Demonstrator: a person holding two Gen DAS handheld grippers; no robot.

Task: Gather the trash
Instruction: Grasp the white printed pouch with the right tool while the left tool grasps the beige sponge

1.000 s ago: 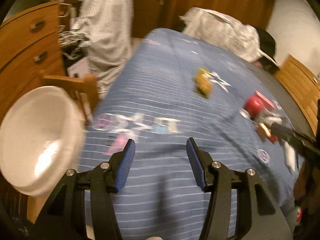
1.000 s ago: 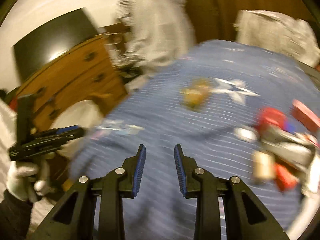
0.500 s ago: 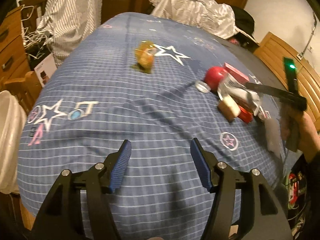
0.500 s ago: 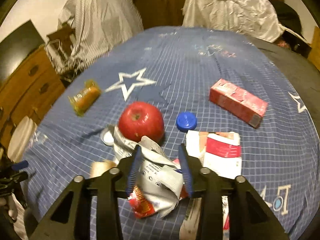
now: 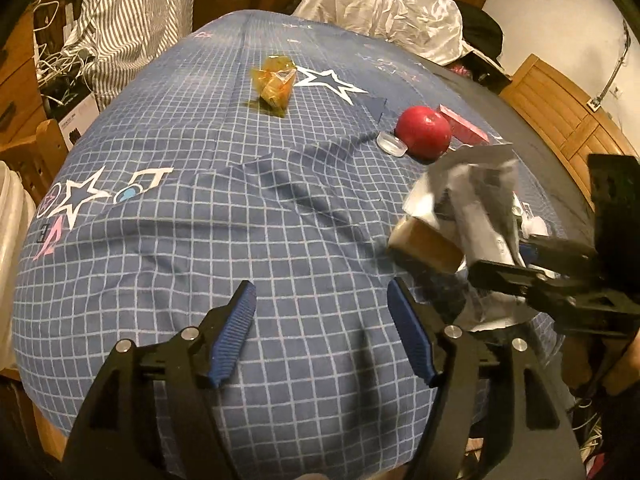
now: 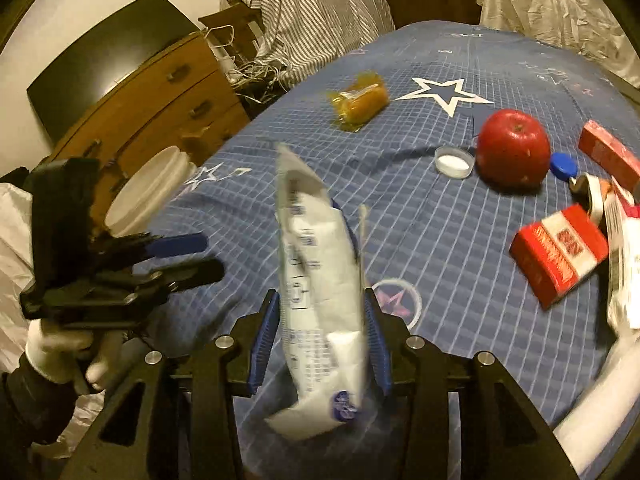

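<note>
Over the blue checked bedspread (image 5: 280,208) my left gripper (image 5: 320,286) hangs with its jaws opening and only cloth between them. My right gripper (image 6: 322,296) is shut on a crumpled white and silver wrapper (image 6: 316,264), lifted off the bed; from the left wrist view the same wrapper (image 5: 476,196) hangs at the right. A yellow wrapper (image 6: 360,100) lies farther back. A red apple (image 6: 514,152), a clear cap (image 6: 454,162), a blue cap (image 6: 563,166), a red box (image 6: 560,256) and a pink carton (image 6: 608,152) lie at the right.
A white bin (image 6: 148,192) stands off the bed's left edge beside a wooden dresser (image 6: 160,92). A gloved hand (image 6: 56,356) holds the left gripper (image 6: 208,255). Striped cloth (image 5: 132,12) and a silver sheet (image 5: 384,12) lie at the bed's far end.
My right gripper closed on the wrapper in the pile, lifted it and swung left with it. My left gripper's jaws spread wider.
</note>
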